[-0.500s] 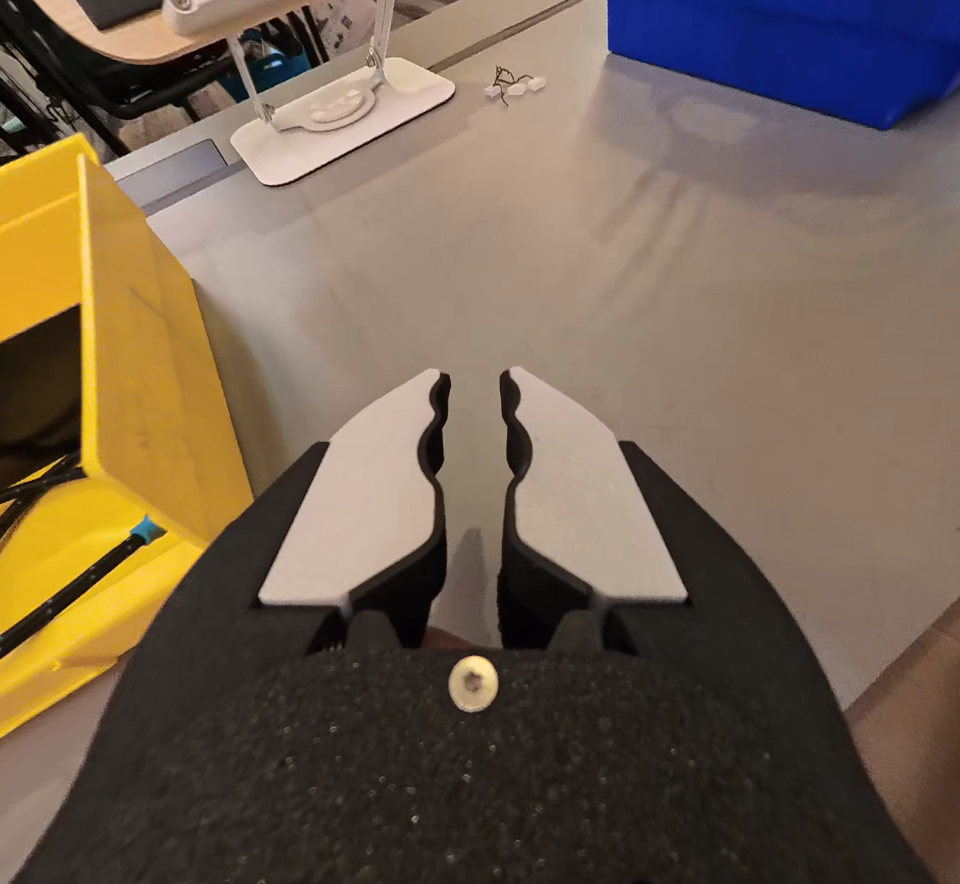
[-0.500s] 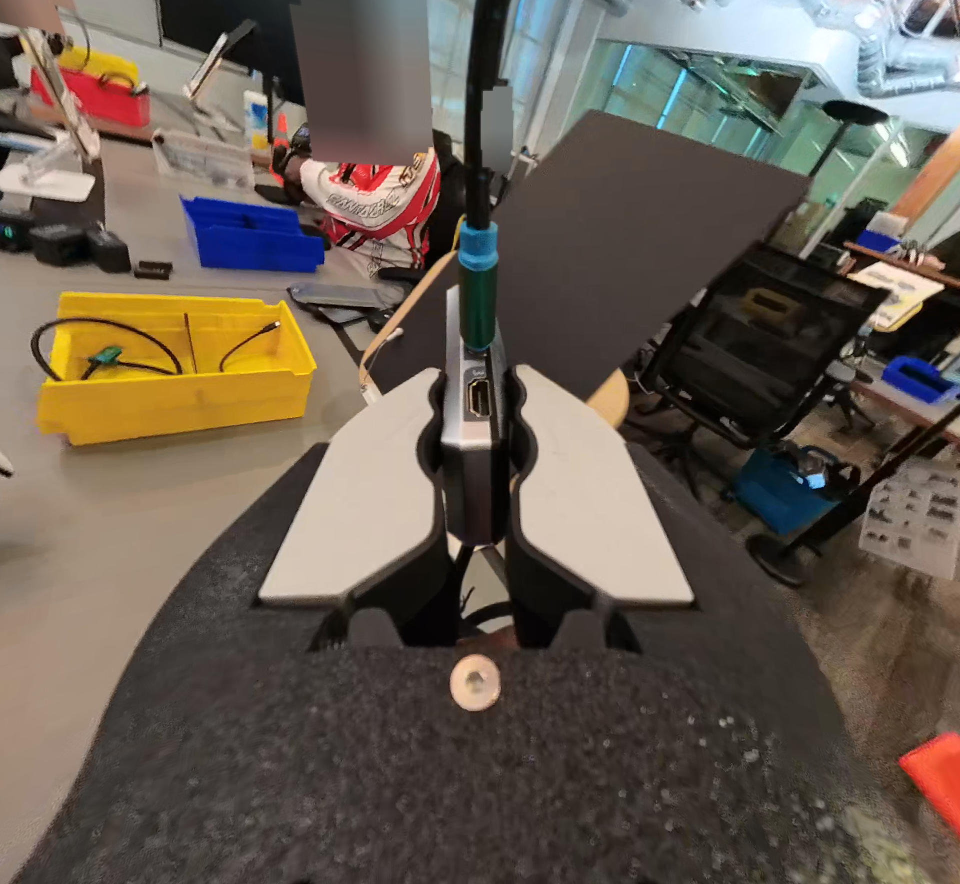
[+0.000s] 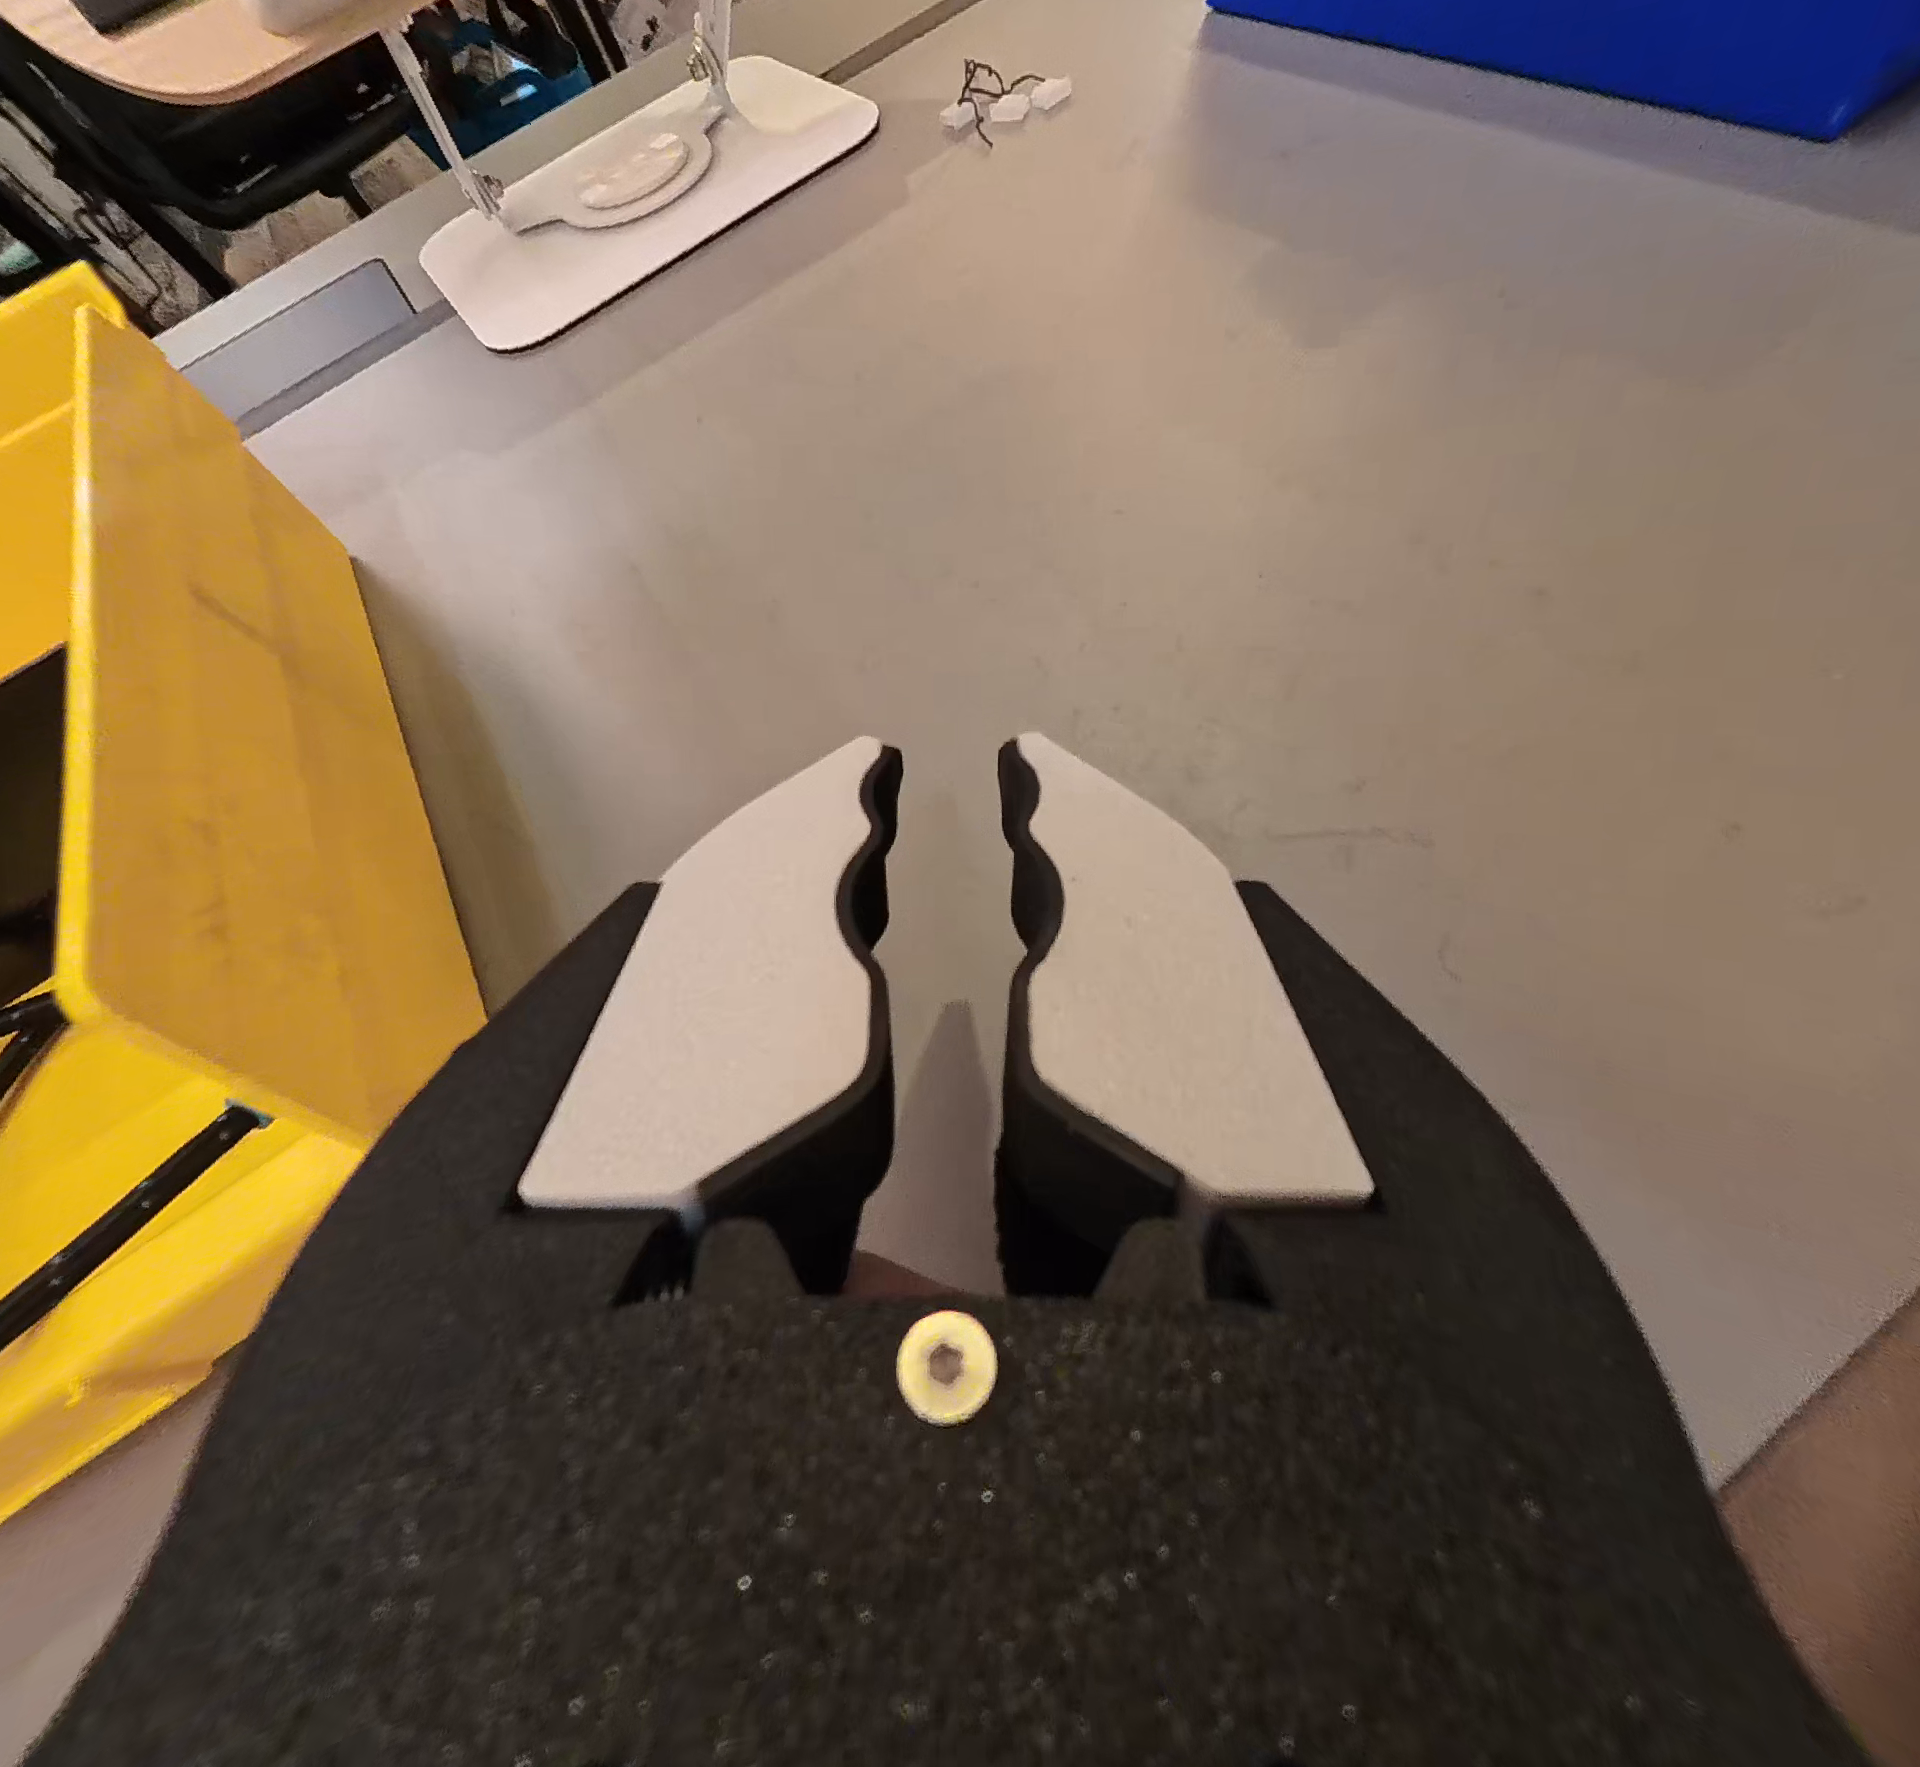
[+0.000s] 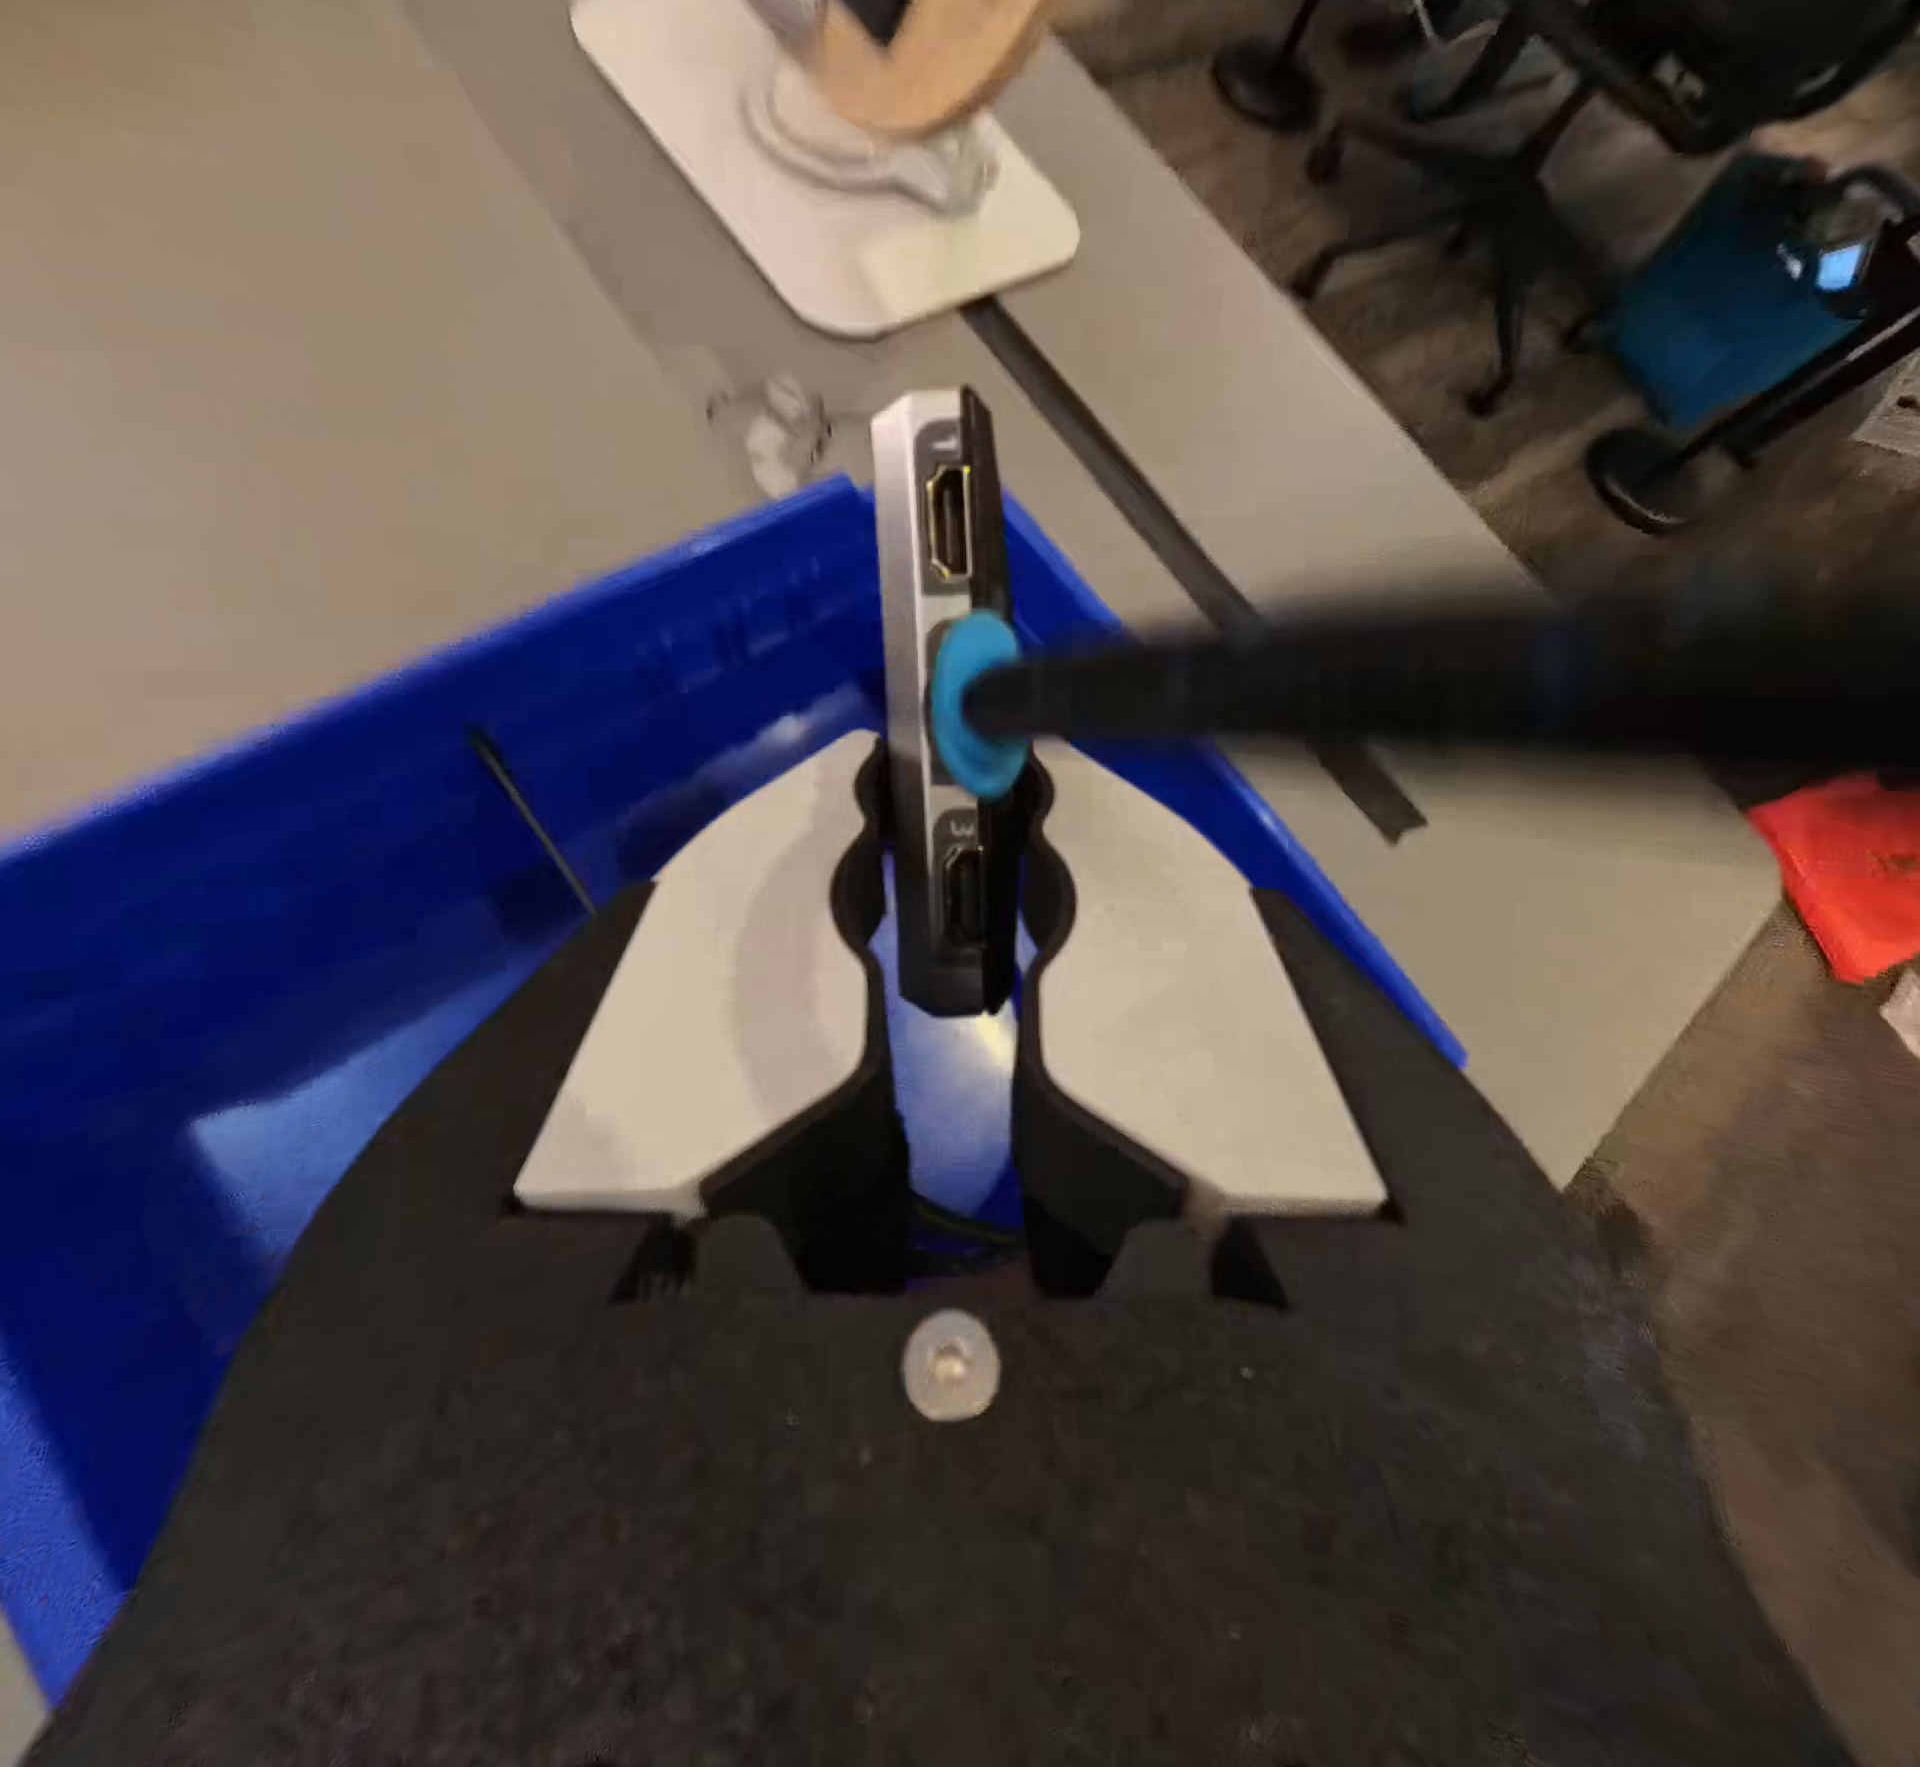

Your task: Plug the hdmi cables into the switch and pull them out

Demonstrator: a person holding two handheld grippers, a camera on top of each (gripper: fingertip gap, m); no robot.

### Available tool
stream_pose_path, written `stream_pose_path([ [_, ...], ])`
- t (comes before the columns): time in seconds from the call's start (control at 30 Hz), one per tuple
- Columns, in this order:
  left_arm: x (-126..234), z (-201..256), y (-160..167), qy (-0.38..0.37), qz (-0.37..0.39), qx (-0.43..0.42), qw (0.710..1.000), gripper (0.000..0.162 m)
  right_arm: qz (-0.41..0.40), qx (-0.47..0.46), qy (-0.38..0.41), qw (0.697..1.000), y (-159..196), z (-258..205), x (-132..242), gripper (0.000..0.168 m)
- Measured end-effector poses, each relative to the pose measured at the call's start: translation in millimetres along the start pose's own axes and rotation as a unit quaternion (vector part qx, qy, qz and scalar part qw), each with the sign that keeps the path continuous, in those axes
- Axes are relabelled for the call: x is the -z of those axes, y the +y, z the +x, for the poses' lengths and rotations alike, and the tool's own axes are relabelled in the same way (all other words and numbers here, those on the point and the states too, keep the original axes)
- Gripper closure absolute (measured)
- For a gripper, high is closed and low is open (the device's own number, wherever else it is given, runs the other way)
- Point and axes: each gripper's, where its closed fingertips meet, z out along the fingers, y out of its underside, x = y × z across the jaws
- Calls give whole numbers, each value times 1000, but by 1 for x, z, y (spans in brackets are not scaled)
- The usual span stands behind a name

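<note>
Grey bench (image 3: 1299,470): right gripper (image 4: 951,761) clamps slim silver HDMI switch (image 4: 914,595) edge-up over blue bin (image 4: 416,782), black cable (image 4: 1299,683) plugged, ports exposed; left gripper (image 3: 948,761) slightly parted, empty, near the bench's yellow-bin (image 3: 208,782) edge

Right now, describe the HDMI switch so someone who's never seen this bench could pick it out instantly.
Find the big blue bin on the grey table. Above it, the right claw pinches a slim silver and black box standing on edge: that is the HDMI switch. Nothing else nearby has ports along its edge or a black cable with a blue collar plugged into the middle one.
</note>
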Motion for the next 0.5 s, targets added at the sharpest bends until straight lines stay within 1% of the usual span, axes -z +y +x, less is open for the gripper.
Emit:
stream_pose_path([
  [0.17,-2,3,1,1,-4,-10,1000,143,-83,-34,-3,996,33,8,-21,147],
  [0.23,-3,4,2,1,-6,-15,1000,143,-109,-45,-3,993,42,13,-31,146],
  [0.4,-3,4,2,-2,-7,-18,1000,144,-183,-25,5,983,40,24,-46,142],
  [0.5,-4,5,2,2,-6,-12,1000,144,-239,-3,7,971,29,23,-53,142],
])
